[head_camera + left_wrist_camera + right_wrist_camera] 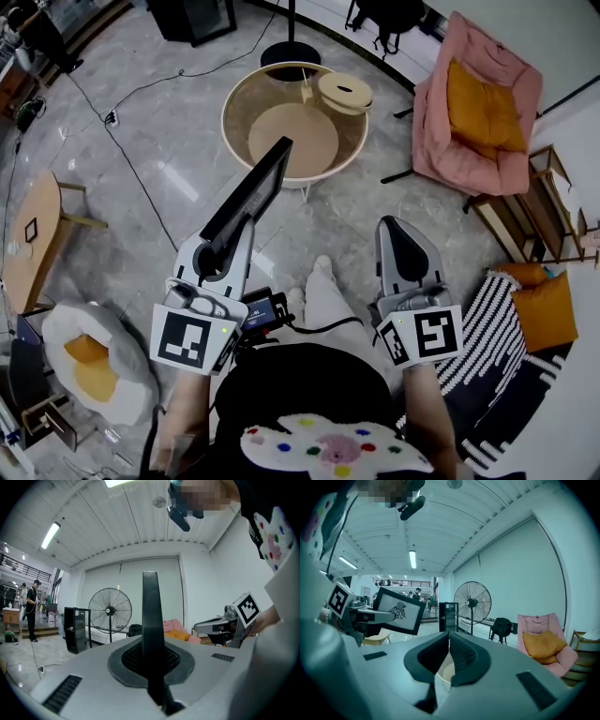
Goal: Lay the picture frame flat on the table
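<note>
My left gripper (221,246) is shut on the lower edge of a black picture frame (249,190) and holds it up in the air, tilted, near the front of the round wood-and-glass table (234,101). In the left gripper view the frame (151,616) stands edge-on between the jaws. The right gripper view shows its front with a bird print (399,611). My right gripper (405,242) hangs to the right over the floor, shut and empty, a little apart from the frame.
A round wooden piece (344,92) rests on the table's far rim. A lamp base (289,54) stands behind it. A pink chair (478,112) is at the right, a small wooden table (33,244) and an egg-shaped cushion (94,361) at the left, a striped rug (497,328) lower right.
</note>
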Demonstrator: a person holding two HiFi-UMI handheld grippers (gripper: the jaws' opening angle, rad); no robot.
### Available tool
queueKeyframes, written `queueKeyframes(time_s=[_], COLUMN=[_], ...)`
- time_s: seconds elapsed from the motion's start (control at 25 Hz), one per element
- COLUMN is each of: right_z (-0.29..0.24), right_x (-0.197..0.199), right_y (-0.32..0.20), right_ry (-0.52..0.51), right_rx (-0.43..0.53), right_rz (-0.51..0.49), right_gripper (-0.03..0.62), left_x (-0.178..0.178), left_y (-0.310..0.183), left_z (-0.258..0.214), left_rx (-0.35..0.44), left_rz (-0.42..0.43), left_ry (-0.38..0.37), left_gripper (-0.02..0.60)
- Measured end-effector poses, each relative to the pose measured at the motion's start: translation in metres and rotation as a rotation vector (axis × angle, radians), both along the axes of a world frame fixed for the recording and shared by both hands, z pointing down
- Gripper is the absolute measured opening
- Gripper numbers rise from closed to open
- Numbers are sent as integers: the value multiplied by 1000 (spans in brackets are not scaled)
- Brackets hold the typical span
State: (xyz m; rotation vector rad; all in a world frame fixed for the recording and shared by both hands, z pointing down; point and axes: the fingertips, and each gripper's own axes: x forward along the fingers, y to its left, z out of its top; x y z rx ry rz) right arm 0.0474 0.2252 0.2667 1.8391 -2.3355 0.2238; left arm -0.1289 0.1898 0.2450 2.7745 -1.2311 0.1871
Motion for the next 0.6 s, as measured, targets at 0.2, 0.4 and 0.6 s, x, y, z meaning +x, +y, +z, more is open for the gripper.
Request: queueKeyframes(time_s=[0.2, 0.4, 0.6], right_z=[0, 1, 4], right_x=[0, 0, 4], right_y=[-10, -30, -59], right_ry=[2, 1, -4], right_rx=[1, 6, 13], right_rz=[-12, -46, -78], right_gripper=[34, 34, 35], left_x=[1, 5, 12], left_y=[-10, -23, -46], left_z=[1, 2, 1], left_rx=[3, 1, 7], left_rz=[-12, -32, -50], left_ry=[8, 3, -4], left_gripper=[24, 24, 24])
